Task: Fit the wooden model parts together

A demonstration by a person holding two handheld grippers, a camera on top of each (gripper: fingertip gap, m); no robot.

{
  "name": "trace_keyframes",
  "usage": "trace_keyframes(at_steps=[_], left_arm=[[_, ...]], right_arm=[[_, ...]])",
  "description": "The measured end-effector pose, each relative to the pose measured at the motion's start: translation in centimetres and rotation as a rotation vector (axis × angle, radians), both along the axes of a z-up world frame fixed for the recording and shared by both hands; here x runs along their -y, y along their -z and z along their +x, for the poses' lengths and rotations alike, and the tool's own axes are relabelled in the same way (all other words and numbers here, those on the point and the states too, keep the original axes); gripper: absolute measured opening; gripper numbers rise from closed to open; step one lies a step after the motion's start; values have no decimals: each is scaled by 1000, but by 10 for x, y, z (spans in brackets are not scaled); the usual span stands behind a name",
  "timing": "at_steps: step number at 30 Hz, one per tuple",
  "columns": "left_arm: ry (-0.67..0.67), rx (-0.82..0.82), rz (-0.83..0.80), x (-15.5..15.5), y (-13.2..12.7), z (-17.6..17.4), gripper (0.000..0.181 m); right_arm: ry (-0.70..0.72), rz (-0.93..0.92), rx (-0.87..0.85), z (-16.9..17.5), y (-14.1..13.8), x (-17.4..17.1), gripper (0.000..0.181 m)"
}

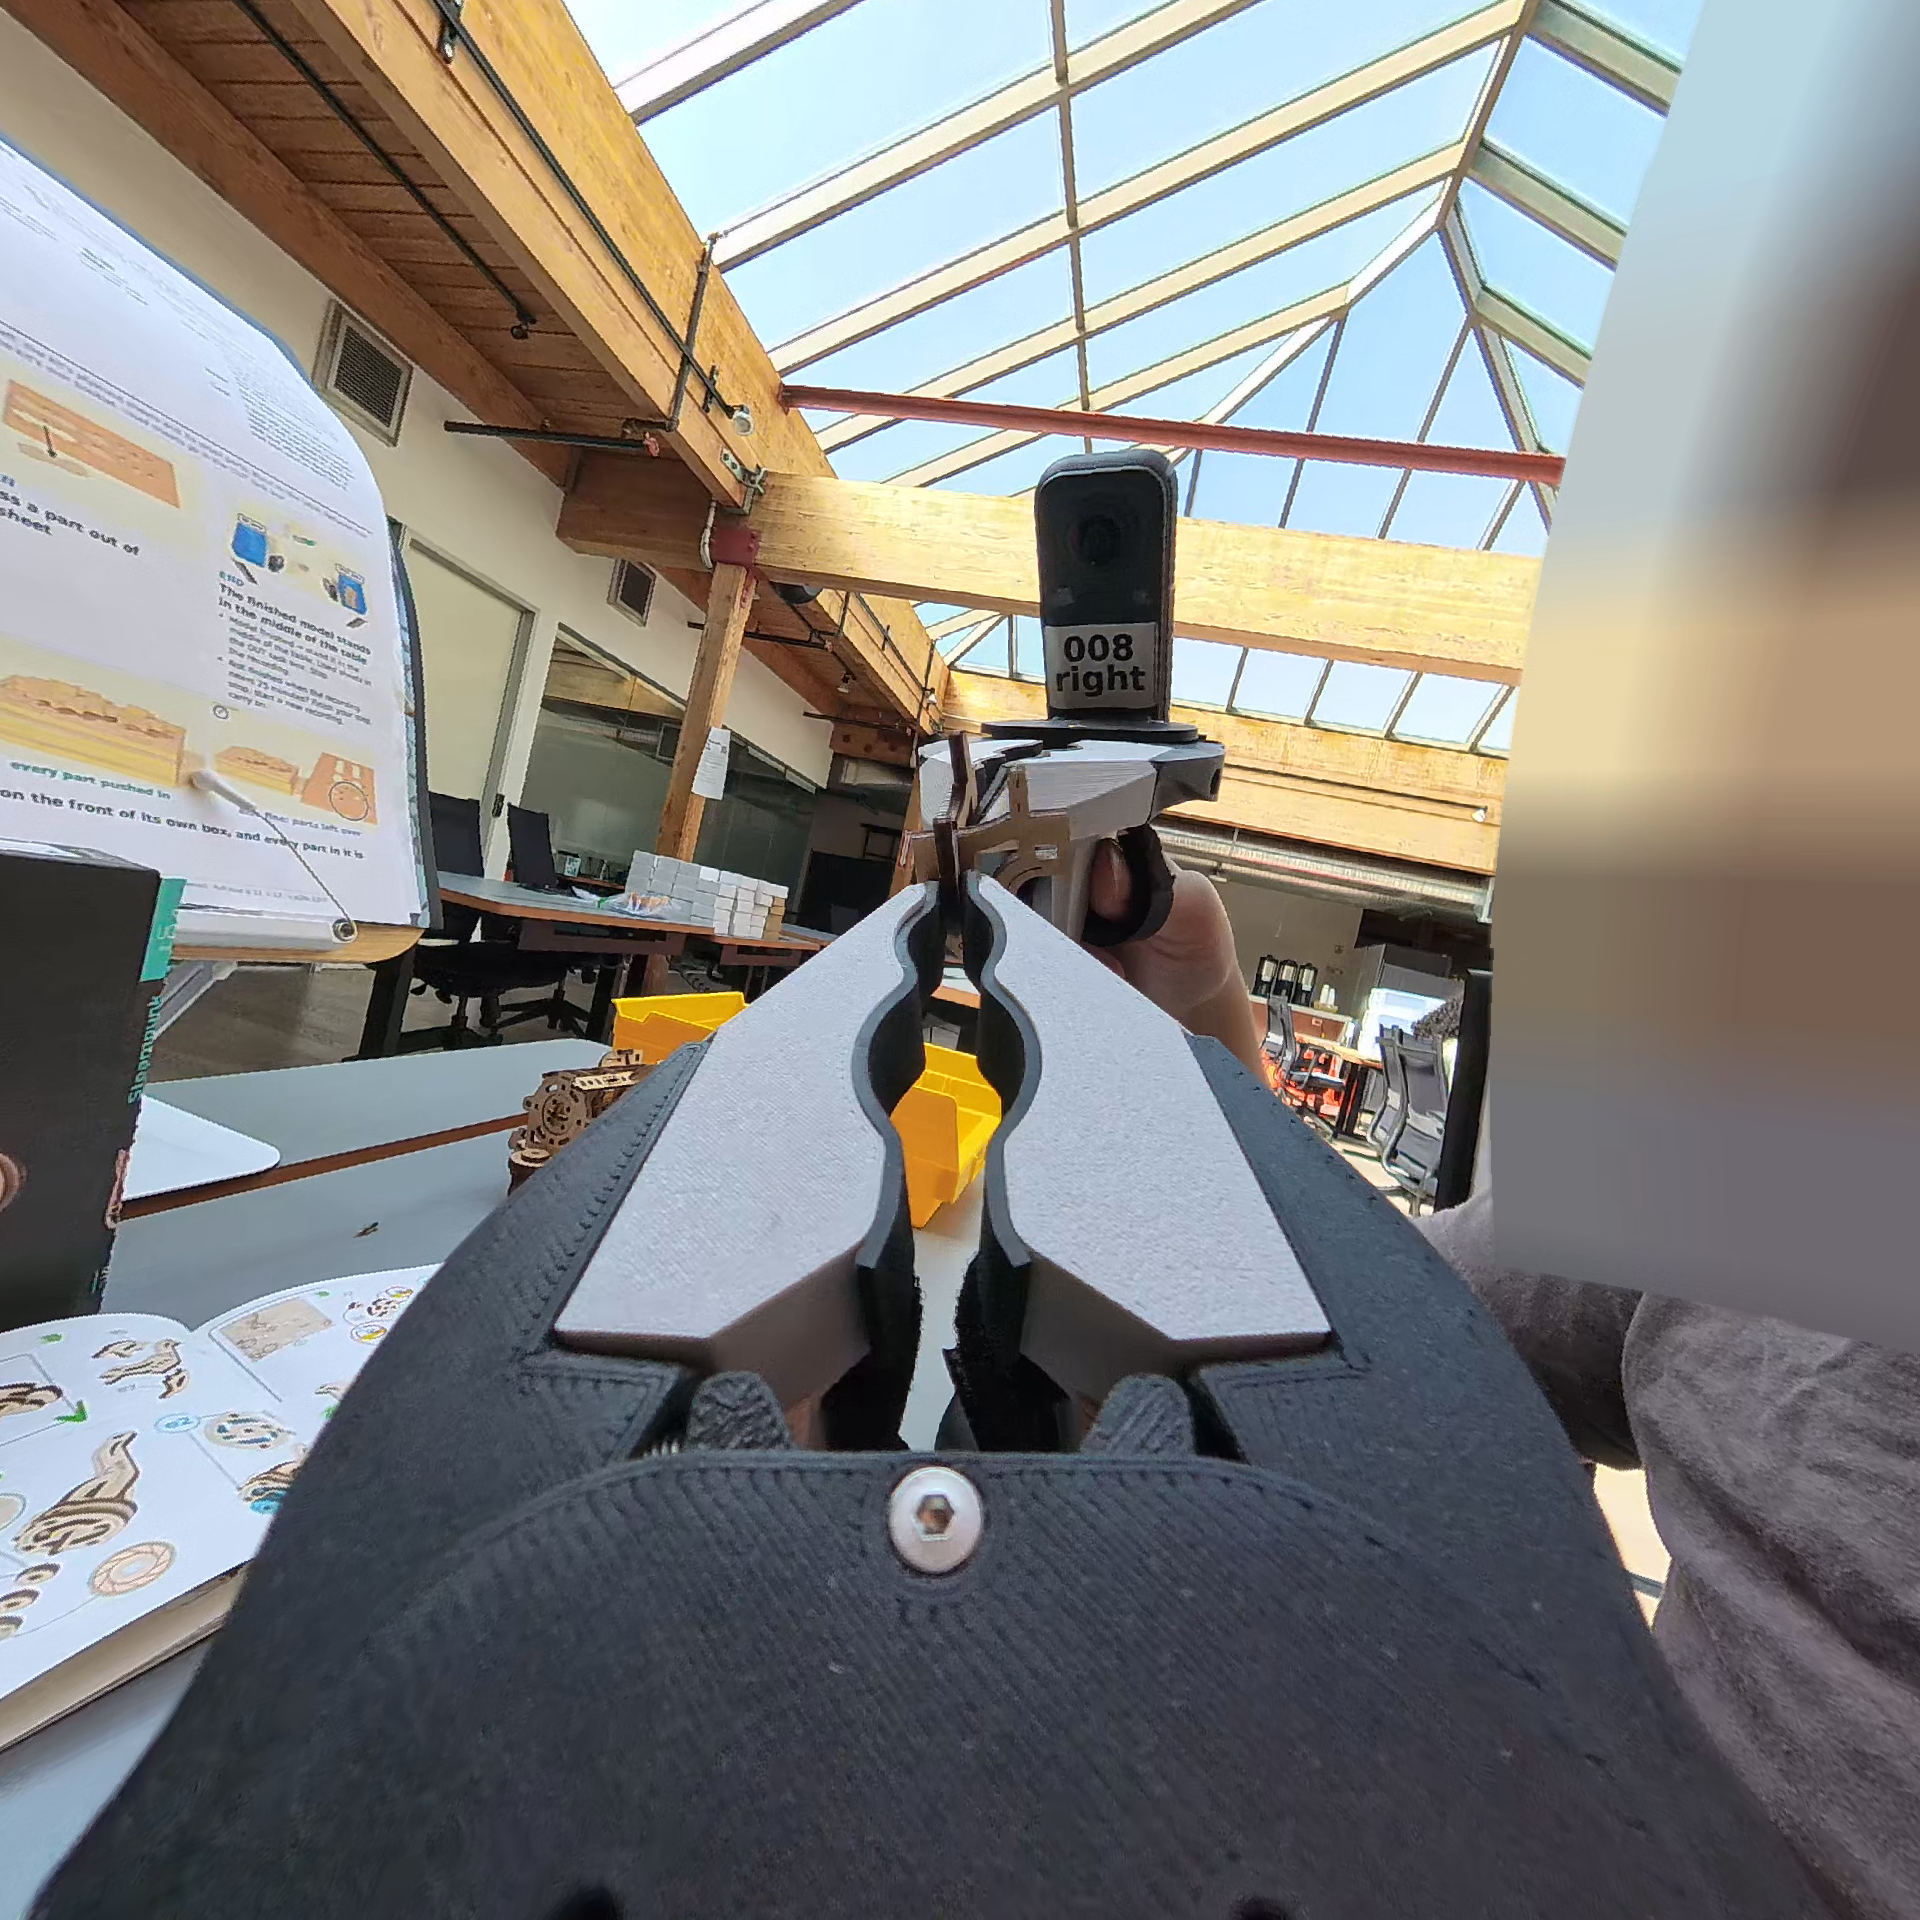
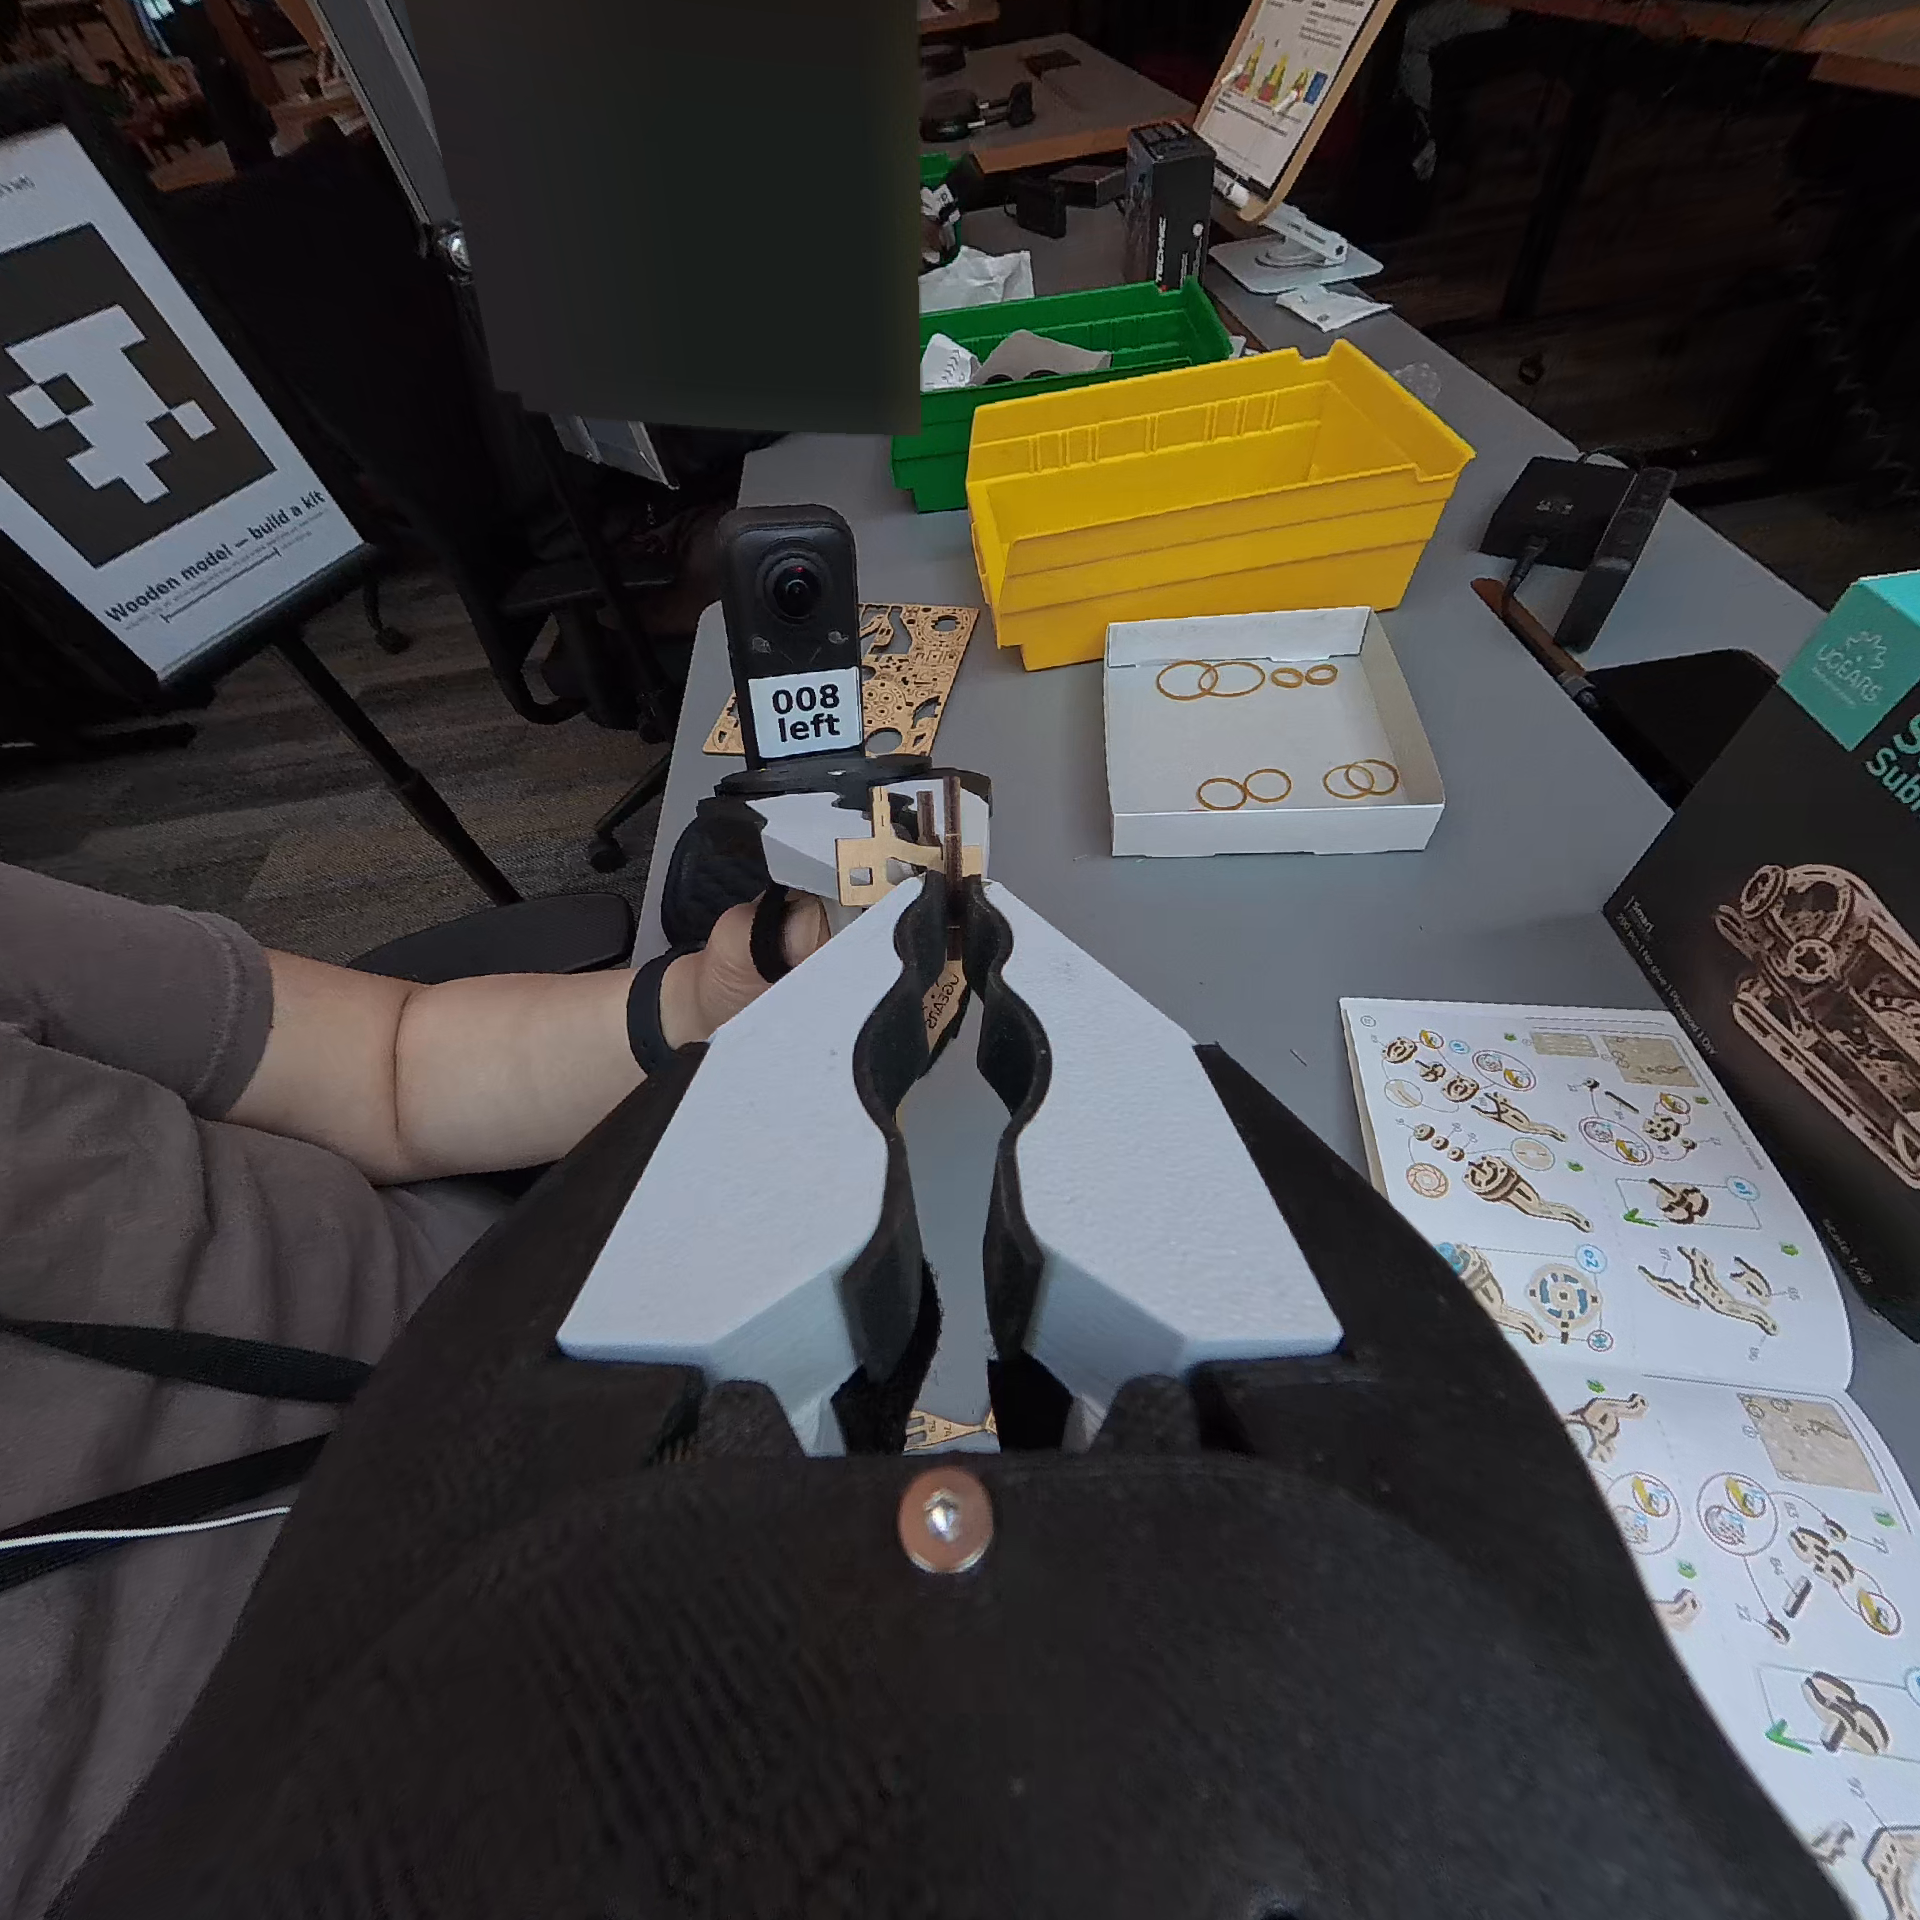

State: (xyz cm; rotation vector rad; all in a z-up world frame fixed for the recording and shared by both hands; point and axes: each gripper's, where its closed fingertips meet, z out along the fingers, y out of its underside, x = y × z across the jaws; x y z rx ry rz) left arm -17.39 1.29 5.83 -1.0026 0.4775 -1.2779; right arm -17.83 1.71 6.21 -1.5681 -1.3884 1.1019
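Observation:
My left gripper (image 1: 951, 896) is shut on a thin wooden part (image 1: 948, 847) that I see edge-on, sticking up from its tips. My right gripper (image 2: 945, 883) is shut on another thin wooden part (image 2: 951, 826), also edge-on, which runs back between its fingers. The two grippers face each other above the table with their tips almost touching. Each view shows the other gripper's part as a flat, cross-shaped piece (image 1: 1031, 831) (image 2: 871, 857). The two parts meet crosswise at the tips. A partly built wooden model (image 1: 566, 1107) stands on the table.
On the grey table (image 2: 1299, 935) are a yellow bin (image 2: 1205, 499), a green bin (image 2: 1070, 343), a white tray (image 2: 1127, 758) holding rubber bands, a punched wooden sheet (image 2: 914, 665), an open instruction booklet (image 2: 1579, 1195) and the dark kit box (image 2: 1808, 935). A person's forearm (image 2: 468, 1049) is at the left. My left and right fingertips are right by each other.

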Motion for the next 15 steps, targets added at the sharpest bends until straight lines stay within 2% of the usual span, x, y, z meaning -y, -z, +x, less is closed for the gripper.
trace_keyframes(at_steps=[6, 15], left_arm=[[22, 60, 52, 7, -9, -3, 0], [44, 57, 18, 3, -7, -3, 0]], right_arm=[[-74, -92, -76, -2, -8, 6, 2], [-71, -33, -81, -2, -8, 3, 2]])
